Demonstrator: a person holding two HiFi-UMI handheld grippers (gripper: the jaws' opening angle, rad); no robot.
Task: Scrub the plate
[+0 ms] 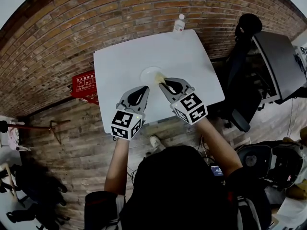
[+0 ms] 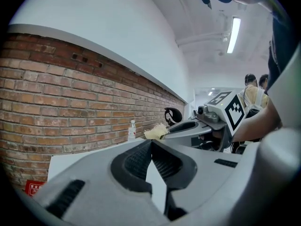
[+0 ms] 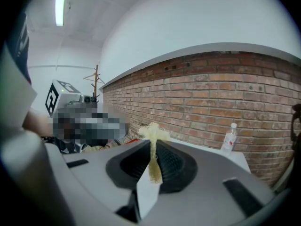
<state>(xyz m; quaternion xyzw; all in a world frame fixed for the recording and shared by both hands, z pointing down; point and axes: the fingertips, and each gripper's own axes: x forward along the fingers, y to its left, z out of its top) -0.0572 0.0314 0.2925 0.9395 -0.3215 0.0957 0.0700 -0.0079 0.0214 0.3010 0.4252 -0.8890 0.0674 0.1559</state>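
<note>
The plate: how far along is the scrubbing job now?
Done: the right claw is shut on a yellowish scrub pad. In hand: the pad is held near the white plate on the table; the left claw is shut, empty. Left: the scrubbing; the plate shows no sign of it.

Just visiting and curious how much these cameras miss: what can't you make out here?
Plate: in the head view, its near edge is covered by the right gripper and its scrubber; clean or dirty, too small to tell. Not seen in either gripper view.
Bottle label: too small in every view.
Red sign print: head view, too small.
</note>
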